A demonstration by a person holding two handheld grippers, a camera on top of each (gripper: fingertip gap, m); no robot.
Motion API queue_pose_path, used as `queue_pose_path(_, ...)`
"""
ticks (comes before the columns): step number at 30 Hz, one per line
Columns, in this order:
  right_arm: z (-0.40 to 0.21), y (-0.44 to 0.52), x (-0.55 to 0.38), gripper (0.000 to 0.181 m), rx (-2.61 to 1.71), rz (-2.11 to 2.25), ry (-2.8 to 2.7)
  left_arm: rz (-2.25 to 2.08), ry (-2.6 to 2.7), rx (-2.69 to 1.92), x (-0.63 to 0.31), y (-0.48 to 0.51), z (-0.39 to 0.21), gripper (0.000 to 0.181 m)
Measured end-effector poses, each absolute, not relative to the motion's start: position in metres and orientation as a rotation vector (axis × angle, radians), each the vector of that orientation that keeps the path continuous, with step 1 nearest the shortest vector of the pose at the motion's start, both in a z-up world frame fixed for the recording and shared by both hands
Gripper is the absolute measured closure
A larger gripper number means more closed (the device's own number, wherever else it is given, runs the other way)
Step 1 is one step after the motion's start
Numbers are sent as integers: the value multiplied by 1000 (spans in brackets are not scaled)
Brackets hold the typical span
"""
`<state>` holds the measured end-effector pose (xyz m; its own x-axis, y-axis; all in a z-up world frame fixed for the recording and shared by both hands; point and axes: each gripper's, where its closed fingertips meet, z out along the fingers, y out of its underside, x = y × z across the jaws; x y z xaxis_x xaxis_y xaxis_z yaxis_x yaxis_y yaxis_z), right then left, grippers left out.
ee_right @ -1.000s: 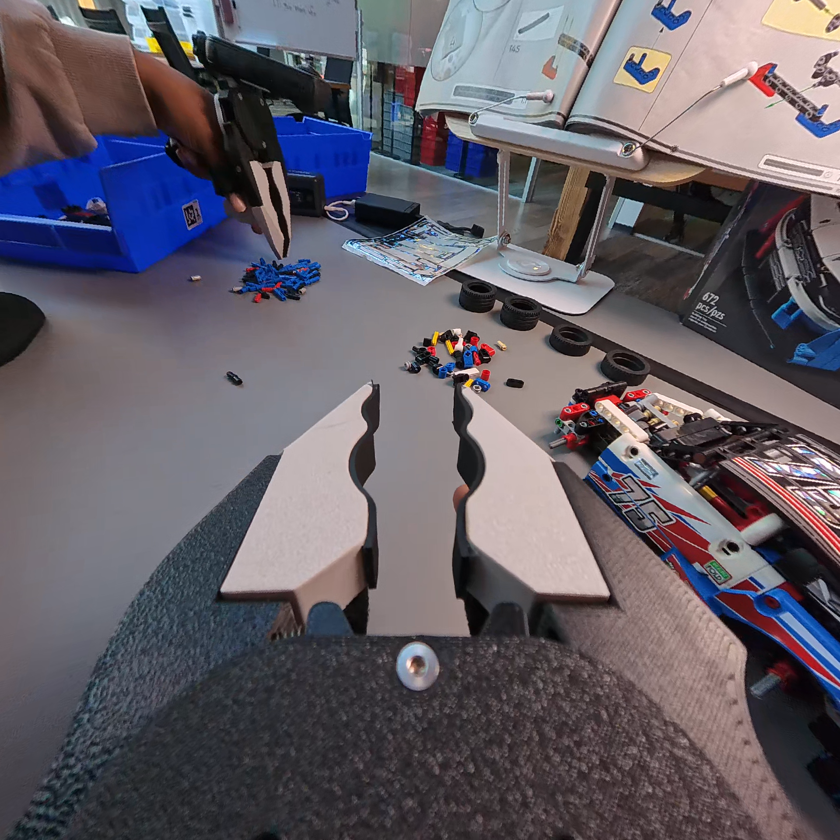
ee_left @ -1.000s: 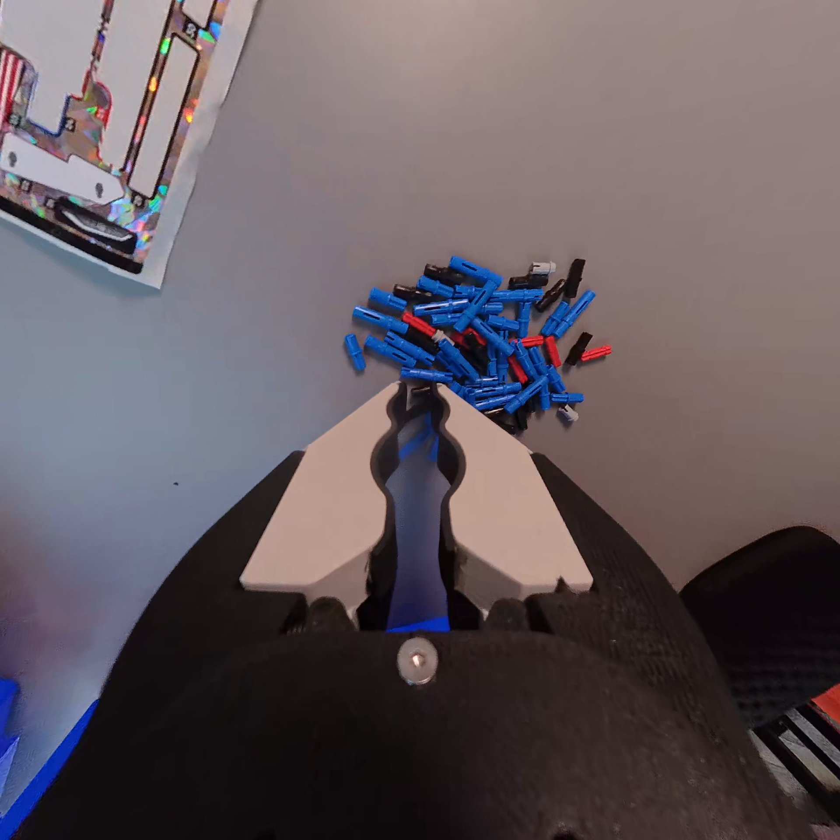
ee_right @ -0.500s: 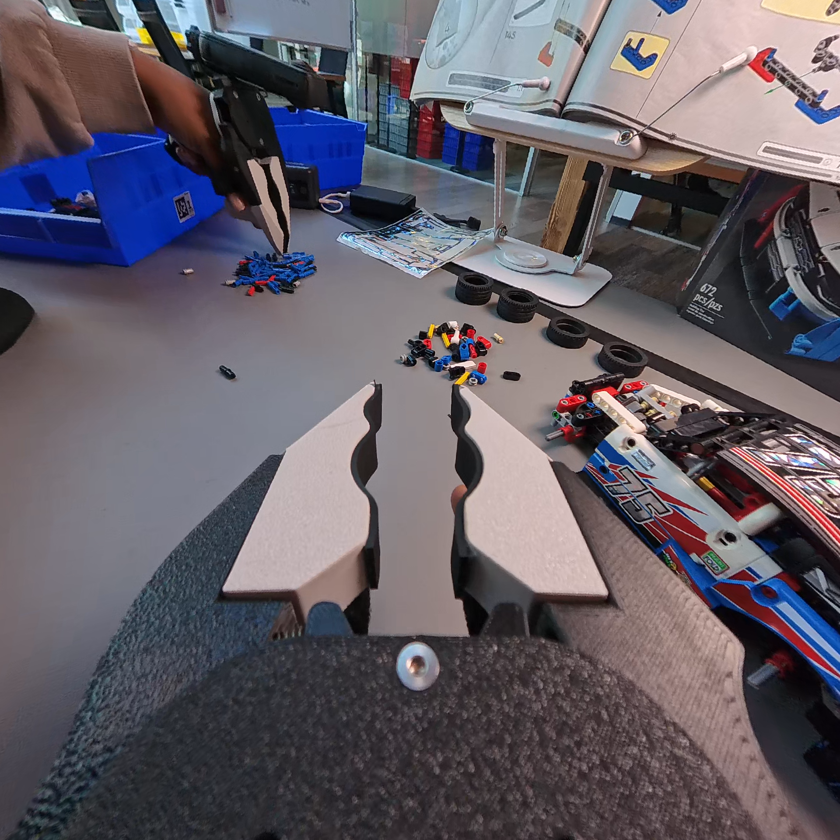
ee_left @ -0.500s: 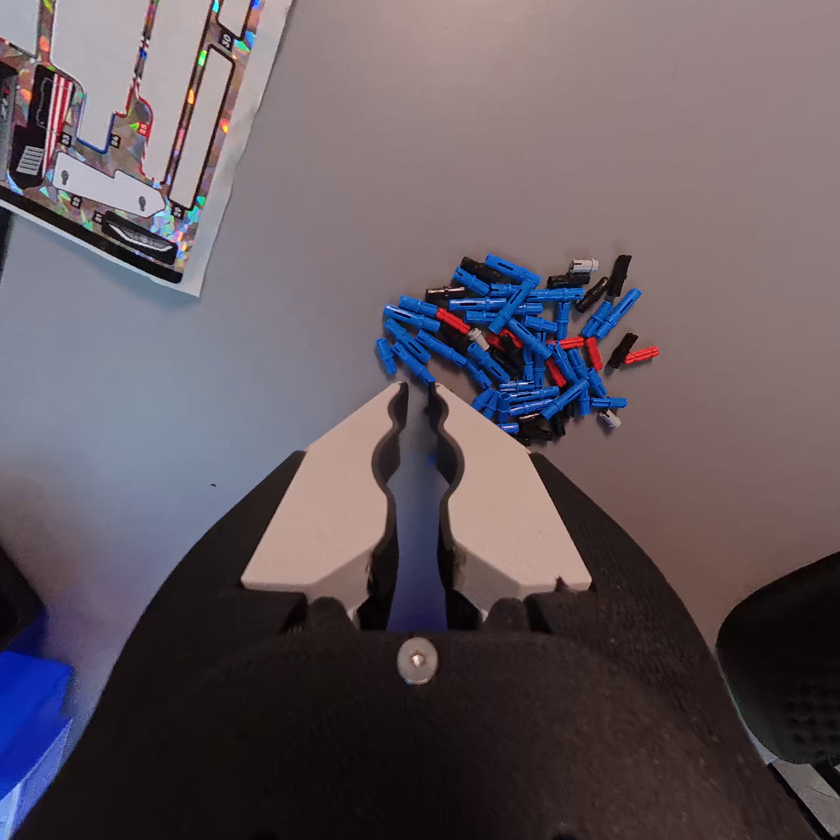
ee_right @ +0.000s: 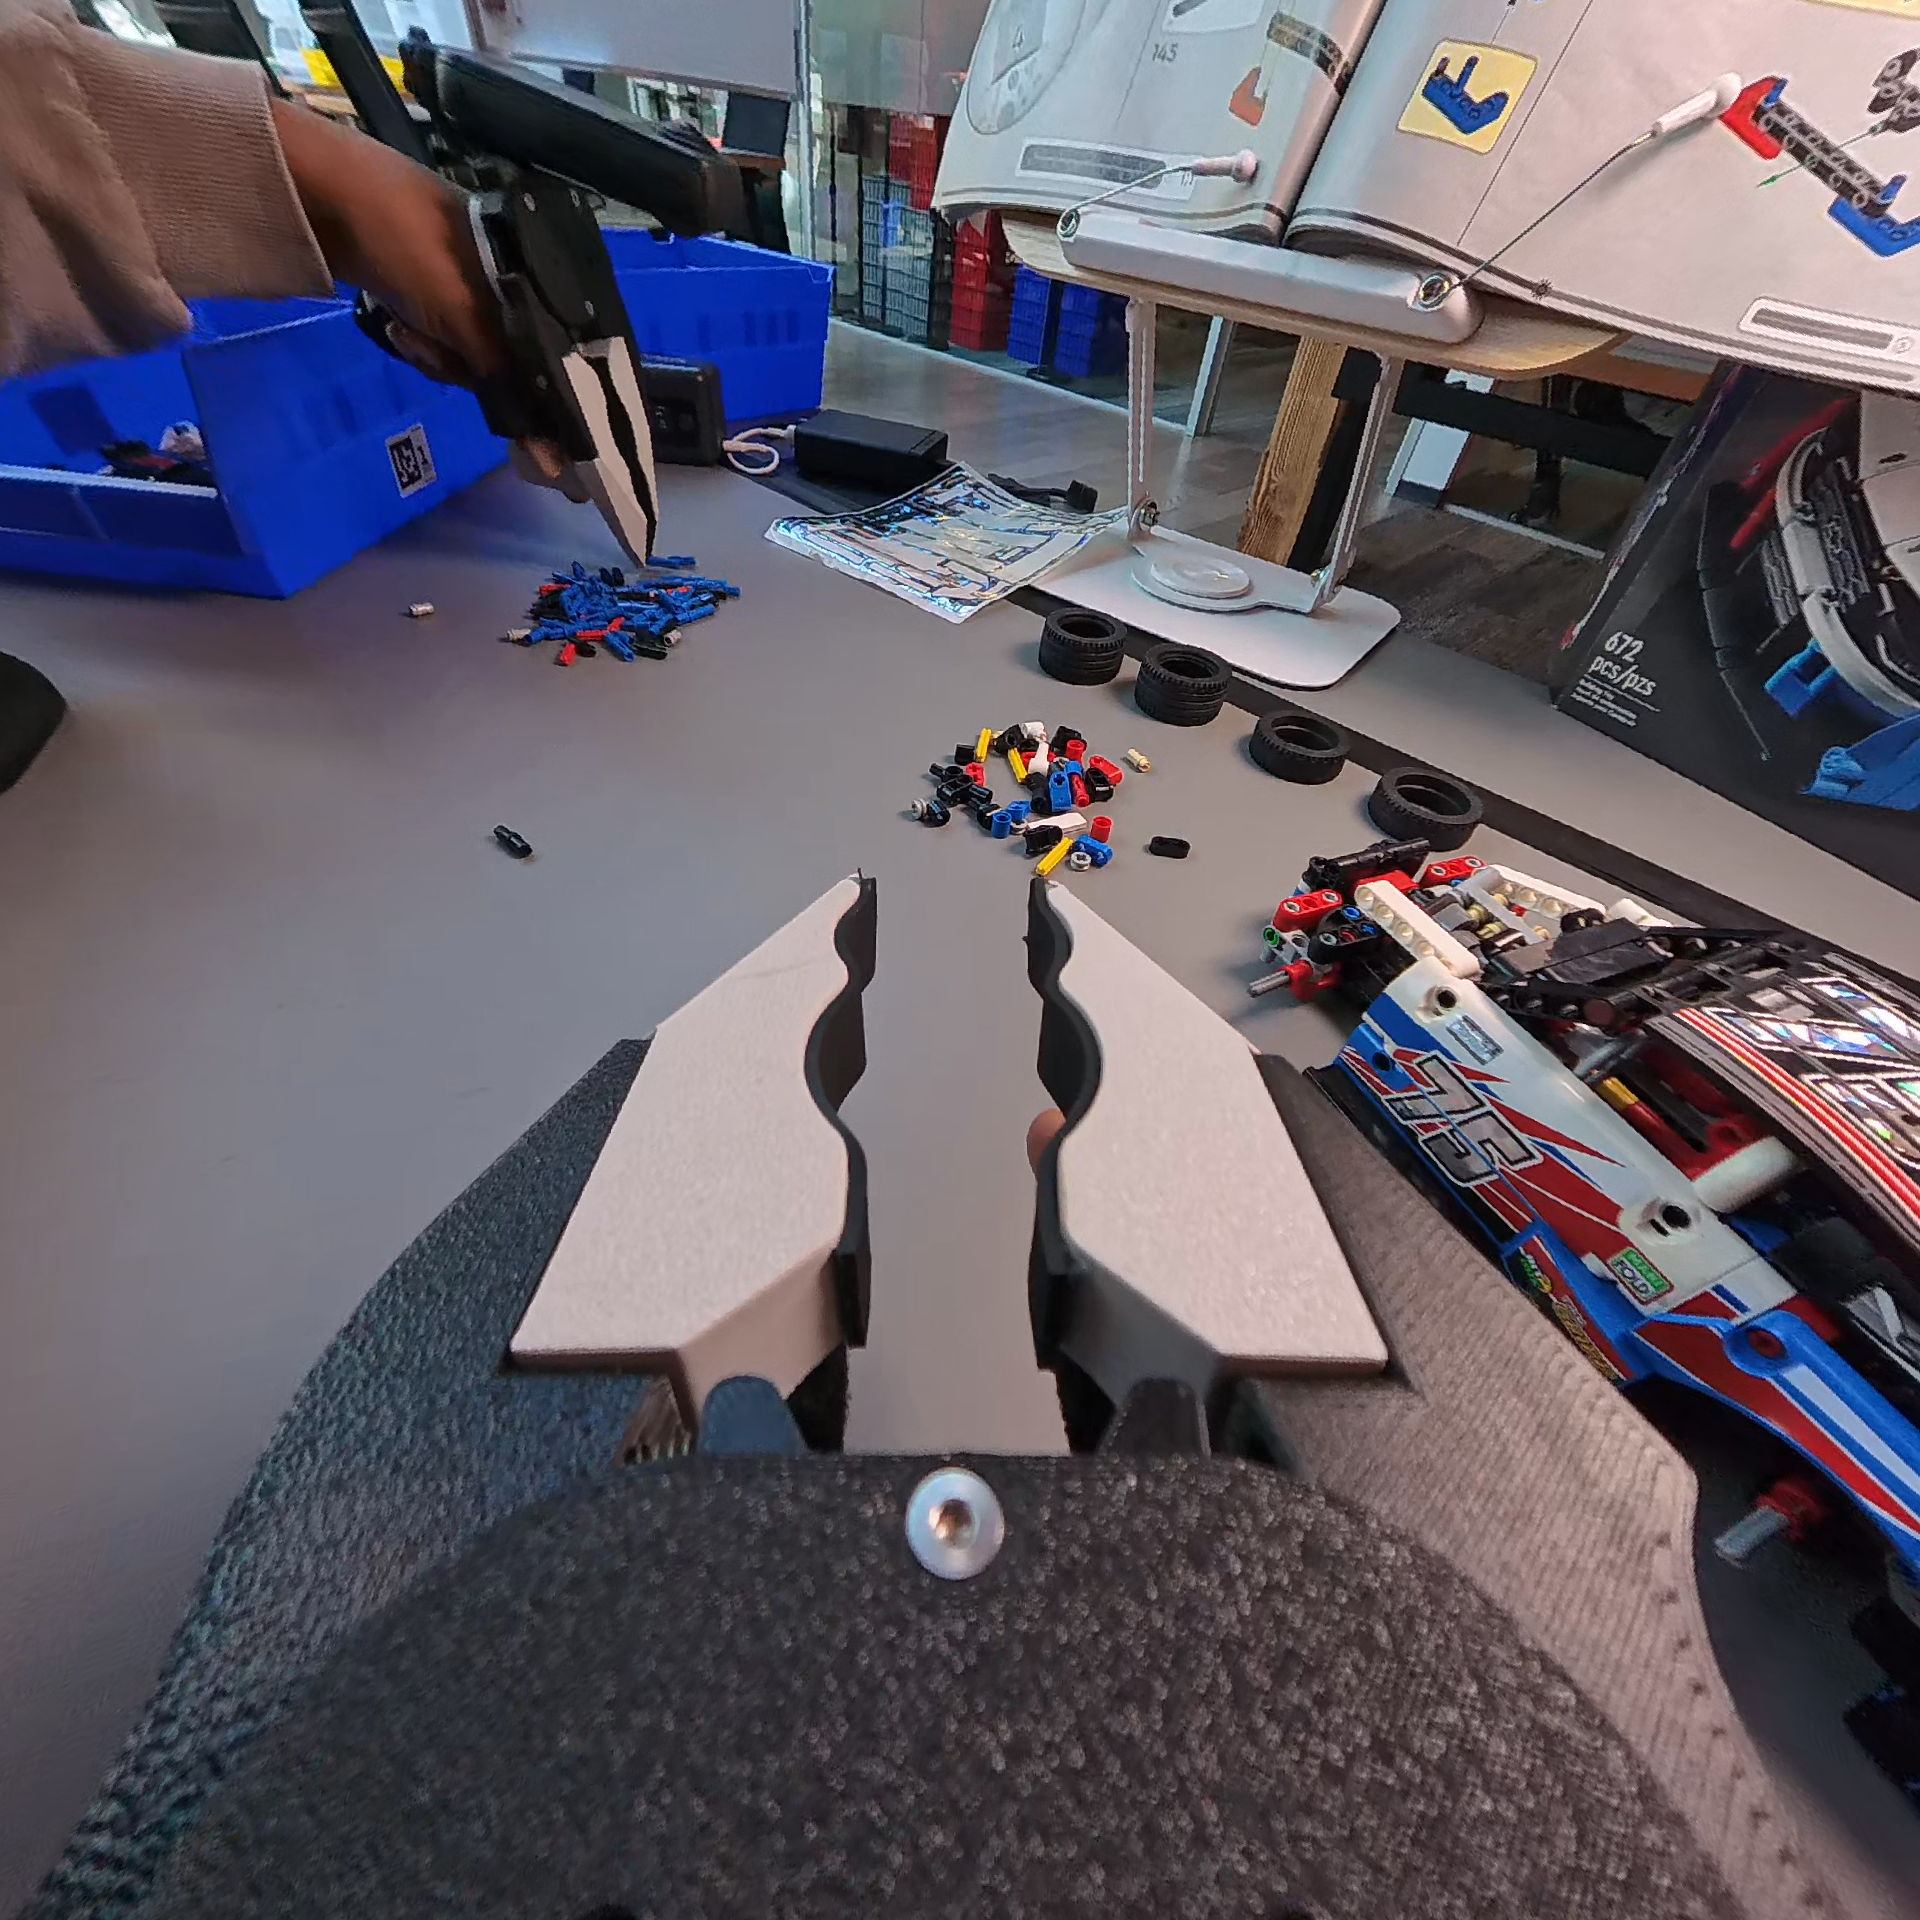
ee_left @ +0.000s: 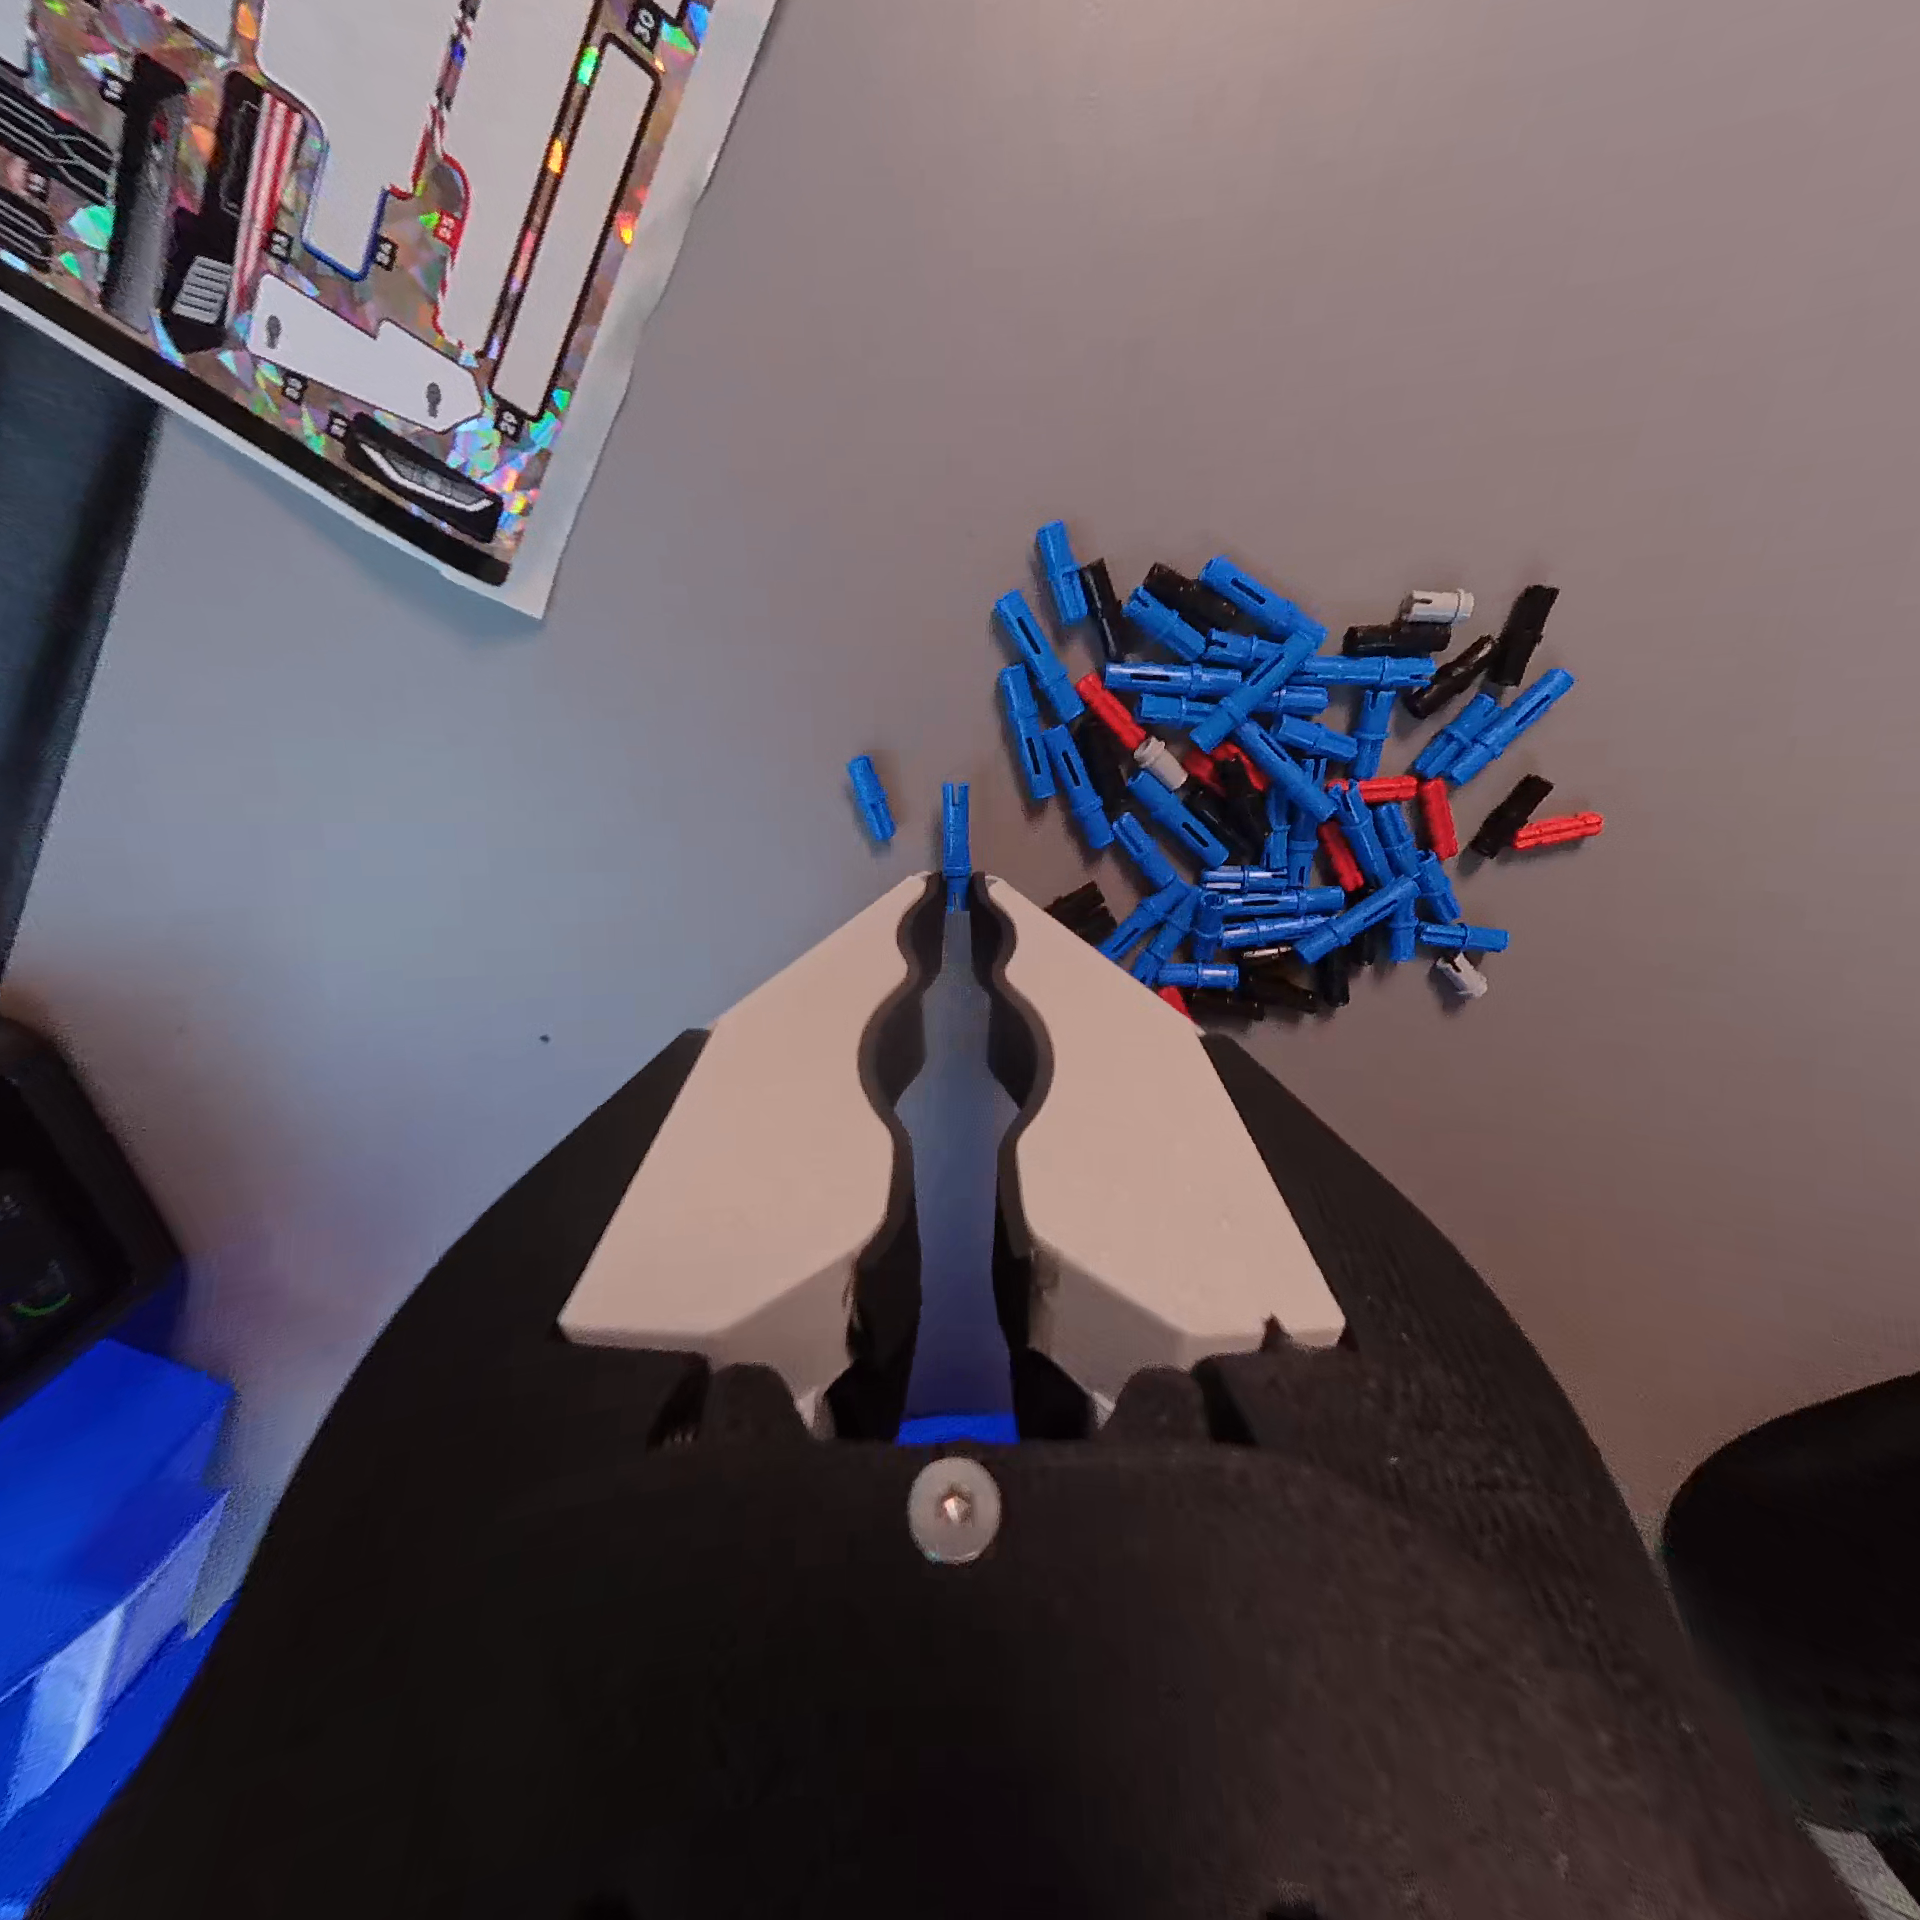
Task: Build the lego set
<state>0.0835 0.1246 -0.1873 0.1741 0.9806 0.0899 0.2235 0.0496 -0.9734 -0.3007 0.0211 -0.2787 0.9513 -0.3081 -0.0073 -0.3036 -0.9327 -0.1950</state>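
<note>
1. Left wrist view. The left gripper (ee_left: 956,891) has its fingers drawn together on a blue pin (ee_left: 955,831), clamped at its near end. The pin's long axis runs straight forward along the fingers, and its free end points away from the camera. A second loose blue pin (ee_left: 871,798) lies just to the left of it on the grey table (ee_left: 1351,312). The pile of pins (ee_left: 1278,779), mostly blue with some black and red, lies to the right of the fingertips and slightly farther off. A holographic sticker sheet (ee_left: 343,260) occupies the far left corner, and part of a blue bin (ee_left: 94,1507) shows at the near left edge.

2. Right wrist view. The right gripper (ee_right: 951,894) hangs over bare table with its fingers apart and nothing between them. The partly built race car (ee_right: 1621,1122) lies to its right, close beside the right finger. A small heap of mixed connectors (ee_right: 1029,790) sits just beyond the fingertips, and four loose black tyres (ee_right: 1184,681) are spread along the far right. The left gripper shows far off to the left, at the edge of the pin pile.

3. Containers. A blue bin (ee_right: 312,457) stands at the far left and holds a few small parts; its contents cannot be made out. An open instruction book (ee_right: 1455,135) rests on a stand at the far right.

4. Judgement. The held pin must probably travel right and nearer toward the car, where the open right gripper is the closer one.
</note>
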Motion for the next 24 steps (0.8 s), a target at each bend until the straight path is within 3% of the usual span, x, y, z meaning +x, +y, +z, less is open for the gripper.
queue_pose_path(3,-186,125,84,154,-1393,912,-1252,47,538,-2846,-288,19,-252,177)
queue_pose_path(6,-187,126,84,154,-1397,917,-1251,-179,742,-2664,-199,12,-220,178)
queue_pose_path(11,-188,122,81,154,-1388,919,-1268,-356,1006,-2562,-81,-10,-253,178)
queue_pose_path(15,-188,118,81,155,-1380,911,-1276,-353,1033,-2591,-67,-10,-281,178)
queue_pose_path(24,-179,118,86,155,-1347,915,-1260,-324,909,-2558,-65,-5,-281,172)
